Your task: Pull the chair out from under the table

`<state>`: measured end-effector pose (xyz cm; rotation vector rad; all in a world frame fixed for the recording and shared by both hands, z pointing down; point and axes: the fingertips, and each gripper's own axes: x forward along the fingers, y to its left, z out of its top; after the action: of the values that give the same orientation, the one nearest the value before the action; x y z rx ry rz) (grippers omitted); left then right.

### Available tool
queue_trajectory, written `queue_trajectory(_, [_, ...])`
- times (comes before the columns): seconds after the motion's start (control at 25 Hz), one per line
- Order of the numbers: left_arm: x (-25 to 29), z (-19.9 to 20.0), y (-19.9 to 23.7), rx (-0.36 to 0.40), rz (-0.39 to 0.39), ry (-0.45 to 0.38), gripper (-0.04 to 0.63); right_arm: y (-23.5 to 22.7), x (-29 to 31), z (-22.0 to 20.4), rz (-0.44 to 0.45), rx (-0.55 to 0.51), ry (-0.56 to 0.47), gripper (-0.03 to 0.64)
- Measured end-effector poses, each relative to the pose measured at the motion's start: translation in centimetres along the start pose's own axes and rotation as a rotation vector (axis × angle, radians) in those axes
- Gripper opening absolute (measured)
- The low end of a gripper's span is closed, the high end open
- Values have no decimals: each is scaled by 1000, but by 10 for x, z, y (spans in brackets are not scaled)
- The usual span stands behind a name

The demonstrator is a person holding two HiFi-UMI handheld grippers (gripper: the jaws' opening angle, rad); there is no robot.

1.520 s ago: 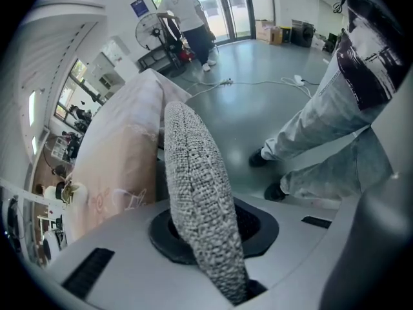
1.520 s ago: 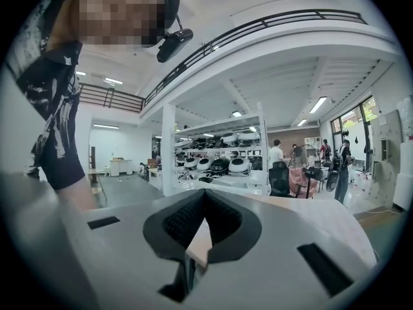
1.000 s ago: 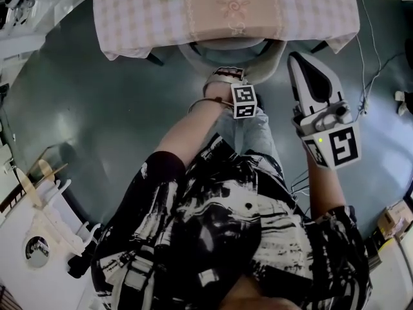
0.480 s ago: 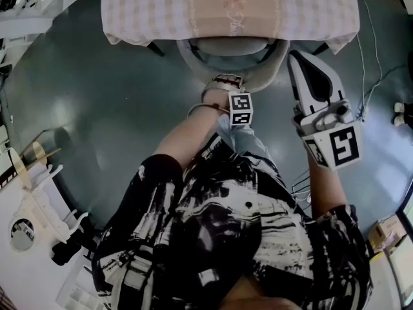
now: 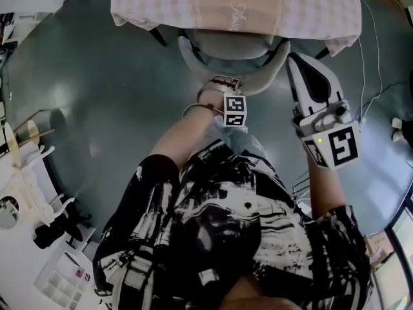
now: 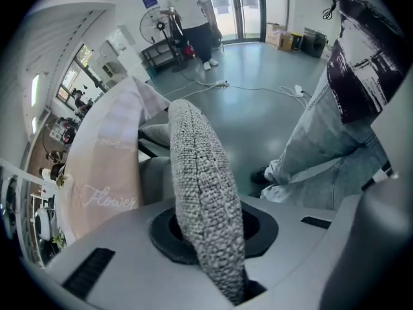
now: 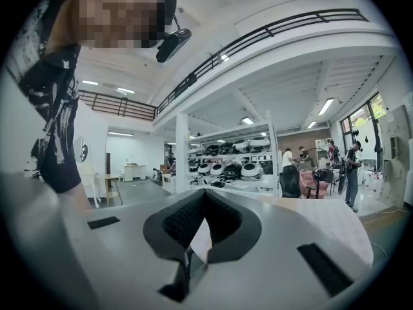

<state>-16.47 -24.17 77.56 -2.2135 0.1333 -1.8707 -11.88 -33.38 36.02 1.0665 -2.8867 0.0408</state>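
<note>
**Operator:** Confirm item count, head view.

**Inspector:** Count one table (image 5: 161,8) under a pink checked cloth along the top edge. Count one grey chair (image 5: 232,47) at upper centre. Count two grippers: left gripper (image 6: 210,228) and right gripper (image 5: 297,62). Count two marker cubes: left cube (image 5: 235,110) at centre, right cube (image 5: 342,146) at right. Note one white cable (image 5: 369,50) on the floor at upper right.

**Operator:** Locate the chair against the table.

**Inspector:** Find the seat partly beneath the cloth's hanging edge. Find the curved backrest (image 6: 197,166) clear of that edge, toward frame centre. Count two dark legs below the cloth, one at each side of the seat. Cannot tell whether table's or chair's.

**Operator:** State the left gripper.

**Inspector:** Read as clenched on the backrest's top rim. In the left gripper view, see grey woven fabric filling the gap, with both jaws pressed against it. In the head view, find the unit at centre, pointing steeply down at the low point of the backrest arc.

**Operator:** State the right gripper.

**Inspector:** Read as closed, with the jaws together and nothing between them. In the head view, find it at right, beside the backrest's right end. Note no chair in the right gripper view, only the room beyond.

**Operator:** Count the background.

**Inspector:** In the left gripper view, count one person (image 6: 190,8) standing at top centre and one fan (image 6: 153,28) beside. At right, count one jeans leg (image 6: 322,154) and one dark shoe (image 6: 261,175). In the right gripper view, note several small figures at right, too small for a firm count.
</note>
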Motion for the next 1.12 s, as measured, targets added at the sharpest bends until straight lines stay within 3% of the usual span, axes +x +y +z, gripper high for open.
queue_trajectory(0.44, [-14, 7, -59, 5, -8, -8, 49, 44, -18, 0, 1, 5, -1, 0])
queue_trajectory(1.12, [-36, 23, -160, 91, -18, -30, 51, 140, -98, -2, -113, 1, 11, 0])
